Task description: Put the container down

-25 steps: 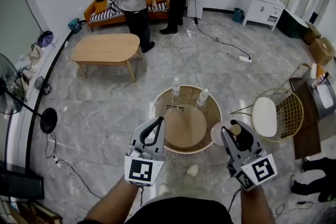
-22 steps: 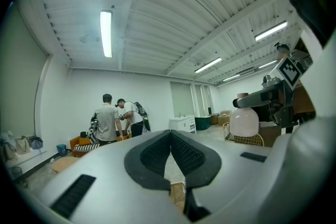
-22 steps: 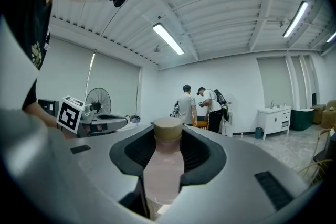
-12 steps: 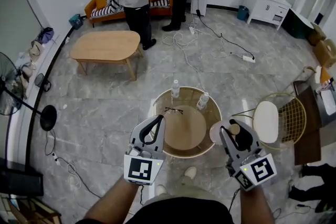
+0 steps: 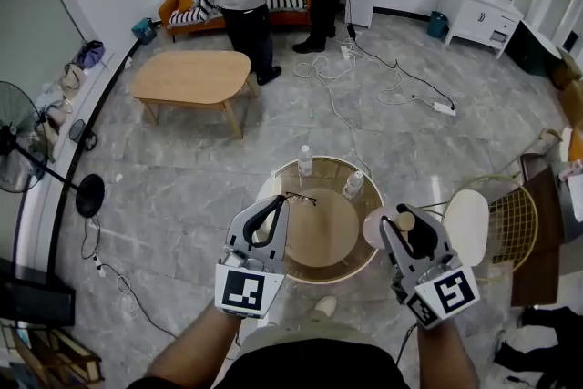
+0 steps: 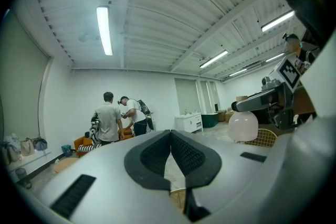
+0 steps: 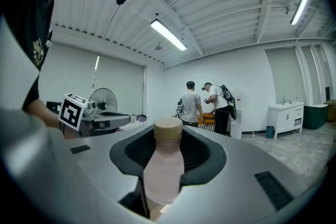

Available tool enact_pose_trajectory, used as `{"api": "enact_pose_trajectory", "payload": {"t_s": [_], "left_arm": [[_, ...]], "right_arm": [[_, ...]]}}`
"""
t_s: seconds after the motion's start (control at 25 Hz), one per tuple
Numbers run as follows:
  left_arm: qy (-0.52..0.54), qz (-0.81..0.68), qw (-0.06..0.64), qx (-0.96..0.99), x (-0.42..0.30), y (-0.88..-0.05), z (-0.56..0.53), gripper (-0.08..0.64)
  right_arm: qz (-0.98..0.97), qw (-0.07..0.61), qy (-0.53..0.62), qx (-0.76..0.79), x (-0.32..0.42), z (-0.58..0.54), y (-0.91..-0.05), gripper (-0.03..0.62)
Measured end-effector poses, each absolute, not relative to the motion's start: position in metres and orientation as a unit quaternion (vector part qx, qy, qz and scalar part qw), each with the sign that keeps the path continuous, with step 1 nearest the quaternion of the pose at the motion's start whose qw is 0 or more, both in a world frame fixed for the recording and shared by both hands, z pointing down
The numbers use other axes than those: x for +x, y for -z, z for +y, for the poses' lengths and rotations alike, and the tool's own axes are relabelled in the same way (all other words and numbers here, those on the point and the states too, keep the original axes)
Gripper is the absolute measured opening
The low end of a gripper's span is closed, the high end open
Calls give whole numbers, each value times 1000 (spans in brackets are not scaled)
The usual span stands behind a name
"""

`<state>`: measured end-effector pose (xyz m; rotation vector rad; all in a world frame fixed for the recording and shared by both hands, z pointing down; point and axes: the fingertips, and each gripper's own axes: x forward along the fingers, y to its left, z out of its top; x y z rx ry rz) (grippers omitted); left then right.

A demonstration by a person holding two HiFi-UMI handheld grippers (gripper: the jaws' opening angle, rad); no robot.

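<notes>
Container (image 7: pixel 163 170), pale with a tan cap, sits clamped in the right tool (image 5: pixel 412 230), seemingly over the round bench (image 5: pixel 321 232) rim; left tool (image 5: pixel 273 210) is closed, empty.

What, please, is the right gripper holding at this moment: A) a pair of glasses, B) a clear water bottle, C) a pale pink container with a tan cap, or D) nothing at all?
C: in the right gripper view, the right gripper is shut on the pale pink container, its tan cap on top.
</notes>
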<state>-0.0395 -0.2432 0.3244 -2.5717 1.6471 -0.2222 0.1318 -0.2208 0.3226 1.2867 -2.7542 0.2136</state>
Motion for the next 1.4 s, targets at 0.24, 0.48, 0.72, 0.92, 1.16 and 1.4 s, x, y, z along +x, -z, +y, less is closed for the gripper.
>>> {"api": "enact_pose_trajectory", "payload": {"t_s": [0.24, 0.48, 0.72, 0.92, 1.16, 1.4], "left_arm": [[85, 554, 48, -827, -28, -322, -254, 15], [102, 560, 59, -820, -30, -326, -261, 15], [108, 563, 52, -818, -41, -340, -269, 15], [105, 551, 40, -827, -45, -364, -287, 15], [105, 523, 36, -845, -37, -387, -301, 15], [118, 498, 47, -858, -36, -407, -318, 15]], "right_arm": [[-914, 46, -70, 397, 143, -242, -328, 147], [-919, 42, -84, 383, 138, -254, -342, 146], [-917, 45, -85, 388, 133, -271, -359, 147], [-908, 51, -86, 406, 129, -285, -381, 147], [-893, 71, -112, 430, 131, -288, -414, 146], [-881, 87, -137, 445, 122, -300, -452, 147]]}}
